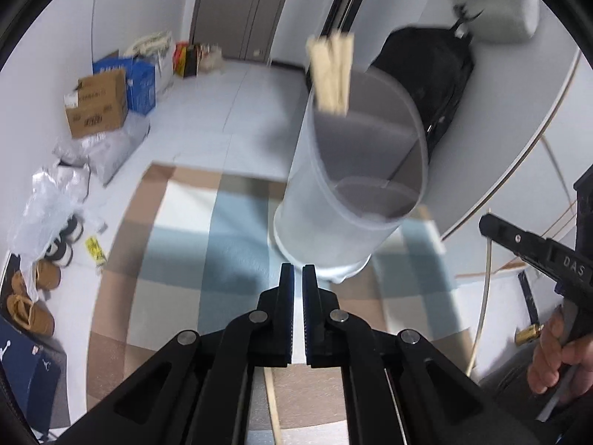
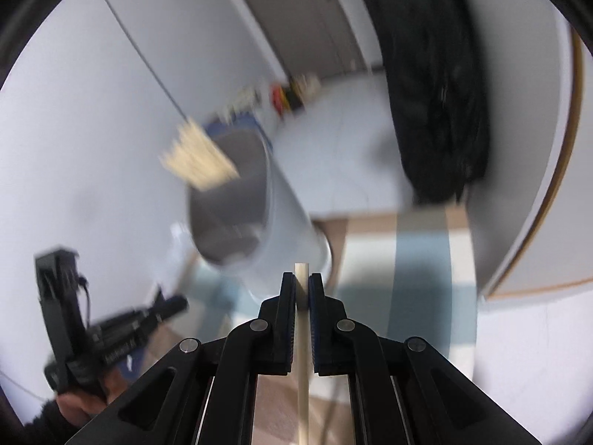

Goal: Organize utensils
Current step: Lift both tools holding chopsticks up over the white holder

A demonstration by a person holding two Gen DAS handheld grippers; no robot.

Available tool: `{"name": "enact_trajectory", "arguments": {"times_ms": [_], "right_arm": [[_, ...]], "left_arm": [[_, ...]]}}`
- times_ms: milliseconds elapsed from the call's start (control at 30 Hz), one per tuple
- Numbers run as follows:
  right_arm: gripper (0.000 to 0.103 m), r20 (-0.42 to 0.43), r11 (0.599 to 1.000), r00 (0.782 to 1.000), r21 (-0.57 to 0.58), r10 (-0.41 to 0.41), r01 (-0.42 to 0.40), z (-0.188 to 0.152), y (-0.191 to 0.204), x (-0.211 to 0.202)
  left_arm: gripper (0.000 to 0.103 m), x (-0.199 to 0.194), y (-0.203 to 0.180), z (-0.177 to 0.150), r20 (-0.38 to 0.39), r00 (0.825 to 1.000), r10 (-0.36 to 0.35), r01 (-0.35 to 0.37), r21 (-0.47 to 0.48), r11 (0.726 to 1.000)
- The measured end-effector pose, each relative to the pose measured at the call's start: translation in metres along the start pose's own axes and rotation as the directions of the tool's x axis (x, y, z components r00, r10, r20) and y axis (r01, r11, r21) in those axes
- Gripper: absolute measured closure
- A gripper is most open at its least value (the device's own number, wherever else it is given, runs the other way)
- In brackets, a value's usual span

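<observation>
A tall white cylindrical utensil holder (image 1: 355,170) stands on a checked cloth, with several pale wooden chopsticks (image 1: 331,74) sticking out of its far rim. It also shows, blurred, in the right wrist view (image 2: 259,218) with the chopsticks (image 2: 200,161). My left gripper (image 1: 298,270) is shut and empty just in front of the holder's base. My right gripper (image 2: 302,278) is shut on a single wooden chopstick (image 2: 302,352) that runs back between its jaws, its tip just short of the holder. A loose chopstick (image 1: 273,404) lies under my left gripper.
The checked cloth (image 1: 185,244) covers the table top. A black backpack (image 1: 426,74) rests behind the holder beside a white curved table edge (image 1: 519,155). Boxes, bags and shoes (image 1: 96,104) lie on the floor to the left.
</observation>
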State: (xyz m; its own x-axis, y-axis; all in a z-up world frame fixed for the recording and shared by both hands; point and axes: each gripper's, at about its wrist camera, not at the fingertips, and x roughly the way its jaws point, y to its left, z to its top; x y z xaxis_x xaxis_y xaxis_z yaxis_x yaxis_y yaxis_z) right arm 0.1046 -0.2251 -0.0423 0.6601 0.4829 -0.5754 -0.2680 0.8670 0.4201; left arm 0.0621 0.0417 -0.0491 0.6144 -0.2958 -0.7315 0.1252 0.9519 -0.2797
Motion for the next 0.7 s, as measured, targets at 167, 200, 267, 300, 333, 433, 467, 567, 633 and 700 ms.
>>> {"name": "enact_trajectory", "arguments": {"times_ms": [167, 200, 267, 300, 333, 433, 467, 567, 633, 700], "right_arm": [[0.097, 0.097, 0.999, 0.994, -0.004, 0.042, -0.042, 0.003, 0.007, -0.021], [0.097, 0.099, 0.999, 0.994, -0.013, 0.052, -0.051, 0.003, 0.009, -0.023], [0.097, 0.099, 0.998, 0.993, -0.034, 0.060, -0.057, 0.002, 0.012, -0.022], [0.097, 0.096, 0.997, 0.993, -0.043, 0.067, -0.063, 0.005, 0.016, -0.016], [0.097, 0.098, 0.997, 0.993, -0.045, 0.071, -0.067, 0.005, 0.016, -0.016], [0.097, 0.104, 0.995, 0.990, -0.039, 0.095, -0.091, 0.004, 0.021, -0.018], [0.097, 0.106, 0.995, 0.989, -0.040, 0.099, -0.095, 0.003, 0.022, -0.020], [0.097, 0.109, 0.993, 0.988, -0.051, 0.110, -0.105, 0.002, 0.023, -0.017], [0.097, 0.109, 0.992, 0.987, -0.049, 0.118, -0.113, 0.000, 0.022, -0.018], [0.097, 0.112, 0.992, 0.986, -0.041, 0.124, -0.120, 0.000, 0.019, -0.019]], "left_arm": [[0.103, 0.005, 0.014, 0.004, -0.040, 0.999, 0.004, -0.006, -0.040, 0.999], [0.103, 0.009, 0.017, 0.003, -0.074, 0.997, 0.006, -0.010, -0.049, 0.999], [0.102, 0.036, 0.029, -0.004, -0.216, 0.976, 0.013, -0.032, -0.088, 0.996], [0.101, 0.046, 0.033, -0.008, -0.259, 0.966, 0.023, -0.049, -0.096, 0.994], [0.099, 0.054, 0.034, -0.012, -0.290, 0.956, 0.032, -0.061, -0.093, 0.994], [0.090, 0.066, 0.030, -0.021, -0.326, 0.943, 0.066, -0.093, -0.069, 0.993], [0.081, 0.072, 0.027, -0.023, -0.342, 0.937, 0.075, -0.100, -0.055, 0.993], [0.075, 0.082, 0.021, -0.022, -0.344, 0.931, 0.120, -0.131, -0.010, 0.991], [0.075, 0.087, 0.020, -0.023, -0.349, 0.927, 0.134, -0.143, 0.002, 0.990], [0.076, 0.090, 0.018, -0.025, -0.333, 0.931, 0.153, -0.156, 0.016, 0.988]]}}
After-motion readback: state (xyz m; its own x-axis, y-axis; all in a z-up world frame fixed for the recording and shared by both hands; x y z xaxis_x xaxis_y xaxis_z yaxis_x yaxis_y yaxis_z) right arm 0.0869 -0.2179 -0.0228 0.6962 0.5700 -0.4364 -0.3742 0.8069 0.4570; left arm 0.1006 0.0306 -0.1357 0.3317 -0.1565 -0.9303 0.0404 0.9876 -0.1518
